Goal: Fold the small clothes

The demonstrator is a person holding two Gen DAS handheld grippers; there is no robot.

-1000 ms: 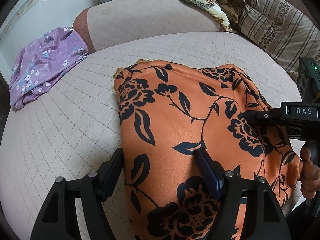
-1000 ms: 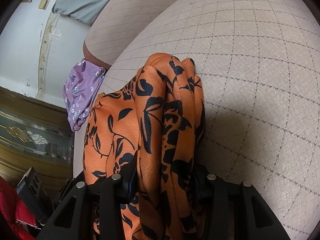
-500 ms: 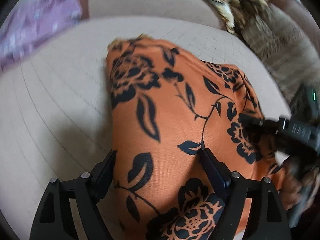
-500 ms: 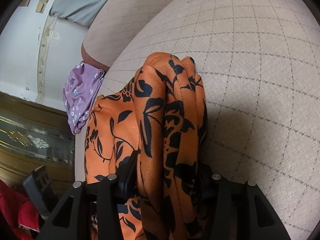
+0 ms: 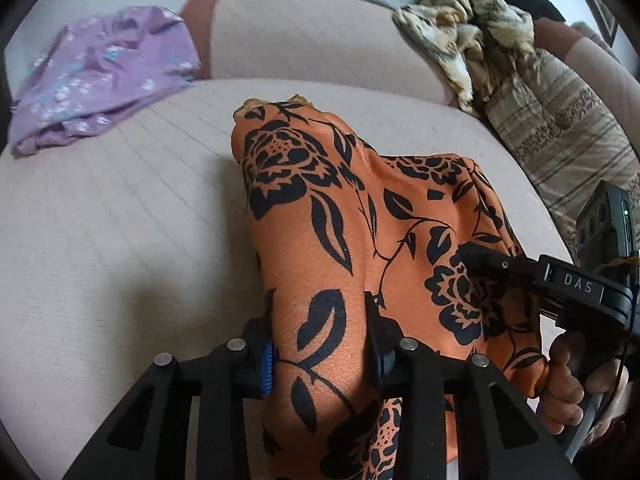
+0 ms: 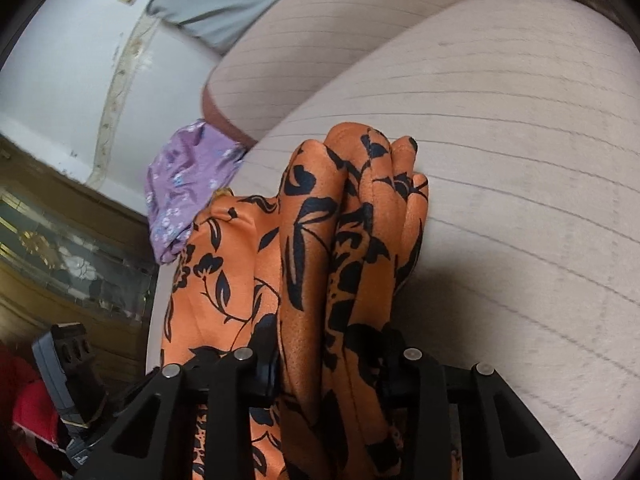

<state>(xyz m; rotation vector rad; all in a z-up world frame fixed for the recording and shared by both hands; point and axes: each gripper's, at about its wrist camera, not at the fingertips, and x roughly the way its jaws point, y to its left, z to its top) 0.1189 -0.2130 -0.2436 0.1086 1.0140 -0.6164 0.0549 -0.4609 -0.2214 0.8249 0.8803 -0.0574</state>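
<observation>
An orange garment with black flowers hangs over the beige quilted sofa seat, lifted at its near edge. My left gripper is shut on a bunch of it near the near left corner. My right gripper is shut on a thick fold of the same garment. In the left wrist view the right gripper shows at the garment's right side, its hand beneath it.
A folded purple floral garment lies on the sofa arm at far left and shows in the right wrist view. A crumpled cream patterned cloth and a striped cushion sit at the far right. A grey cloth lies on the backrest.
My left gripper has closed from open onto the orange garment. Both grippers have lifted its near edge off the seat, so the cloth bunches and rises. The right gripper stays shut on its fold.
</observation>
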